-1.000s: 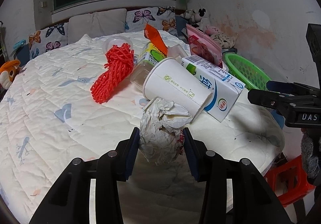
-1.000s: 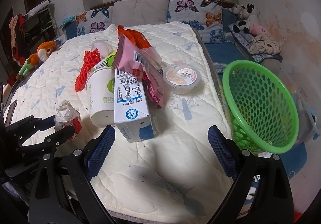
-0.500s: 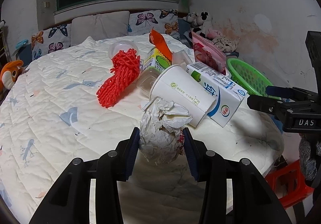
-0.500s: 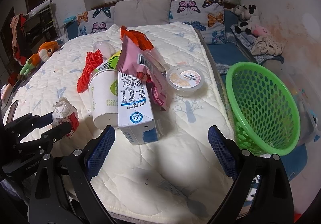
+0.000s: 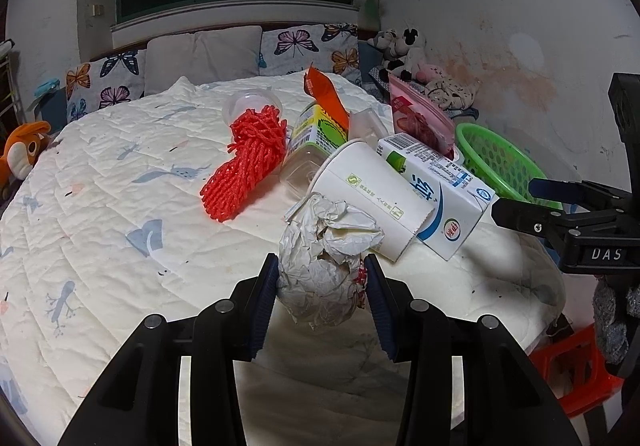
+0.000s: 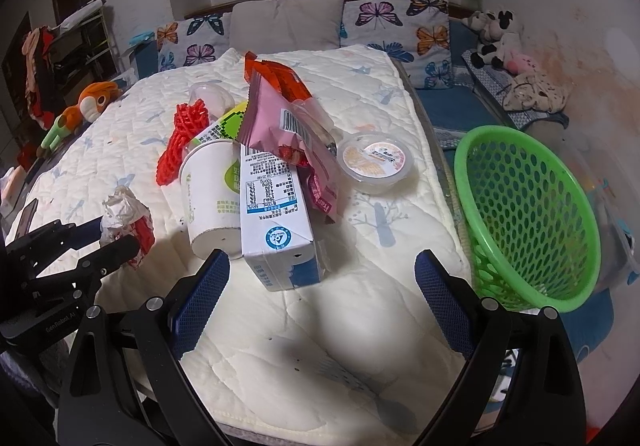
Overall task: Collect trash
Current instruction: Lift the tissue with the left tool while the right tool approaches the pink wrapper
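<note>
The left gripper (image 5: 321, 278) is clamped on a crumpled paper wad (image 5: 326, 266), both blue pads pressed into its sides; the wad's underside and the red print on its right flank are partly hidden by the fingers. Whether it is lifted clear of the quilt (image 5: 100, 206) cannot be told. Just behind the wad lies a white paper cup (image 5: 368, 194) on its side, its far end covered by the wad. Touching the cup on the right is a milk carton (image 5: 436, 186). Behind the cup, a clear plastic cup, a green-and-yellow box and an orange wrapper overlap so that their edges are hard to separate. Left of the cup lies a red foam net (image 5: 244, 162). A pink snack bag (image 6: 280, 122) leans on the carton's far end.

The right gripper (image 6: 320, 294) stands wide apart with nothing between its pads, hovering just short of the carton. Right of the carton sits a sealed round tub (image 6: 376, 162), and beyond the bed's edge a green basket (image 6: 520, 214), its lower side cut off by the right finger.
</note>
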`<state>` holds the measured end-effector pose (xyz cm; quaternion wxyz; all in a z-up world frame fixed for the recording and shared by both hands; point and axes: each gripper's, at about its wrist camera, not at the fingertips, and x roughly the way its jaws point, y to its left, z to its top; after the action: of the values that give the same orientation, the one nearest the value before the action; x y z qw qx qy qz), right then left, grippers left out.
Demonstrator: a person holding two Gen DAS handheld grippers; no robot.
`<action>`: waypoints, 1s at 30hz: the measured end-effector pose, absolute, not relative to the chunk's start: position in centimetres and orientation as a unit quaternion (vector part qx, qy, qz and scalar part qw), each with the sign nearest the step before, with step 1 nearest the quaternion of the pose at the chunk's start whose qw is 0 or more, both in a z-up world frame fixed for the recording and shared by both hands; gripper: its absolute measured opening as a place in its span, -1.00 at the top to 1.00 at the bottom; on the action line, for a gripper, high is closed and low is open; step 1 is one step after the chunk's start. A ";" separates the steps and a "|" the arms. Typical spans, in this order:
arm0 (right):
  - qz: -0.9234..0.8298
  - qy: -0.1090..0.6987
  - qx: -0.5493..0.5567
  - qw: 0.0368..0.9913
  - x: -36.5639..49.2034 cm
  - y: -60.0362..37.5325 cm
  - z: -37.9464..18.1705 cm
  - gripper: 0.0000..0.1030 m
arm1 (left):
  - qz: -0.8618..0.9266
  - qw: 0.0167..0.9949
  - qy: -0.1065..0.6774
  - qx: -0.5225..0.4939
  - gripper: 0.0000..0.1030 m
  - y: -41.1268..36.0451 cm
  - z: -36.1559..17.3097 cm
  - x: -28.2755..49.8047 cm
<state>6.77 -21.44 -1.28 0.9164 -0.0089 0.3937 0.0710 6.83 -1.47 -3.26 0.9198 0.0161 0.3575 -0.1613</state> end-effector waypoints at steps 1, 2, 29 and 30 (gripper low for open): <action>0.071 0.394 -0.009 0.916 6.7 -21.4 -1.2 -0.81 | -0.161 0.920 0.357 0.016 0.18 -1.4 -3.2 6.9; 0.071 0.394 -0.009 0.917 6.7 -21.5 -1.3 -0.81 | -0.160 0.920 0.357 0.015 0.18 -1.3 -3.2 6.9; 0.095 0.389 -0.016 0.916 7.5 -20.5 -0.9 -0.74 | -0.134 0.927 0.351 0.009 0.18 0.4 -2.1 7.5; 0.096 0.388 -0.017 0.916 7.5 -20.5 -0.9 -0.74 | -0.132 0.927 0.351 0.008 0.18 0.5 -2.0 7.6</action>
<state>7.50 -20.53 -0.88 0.9164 -0.0170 0.3882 0.0961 7.59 0.55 -2.00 0.9268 0.0079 0.3512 -0.1324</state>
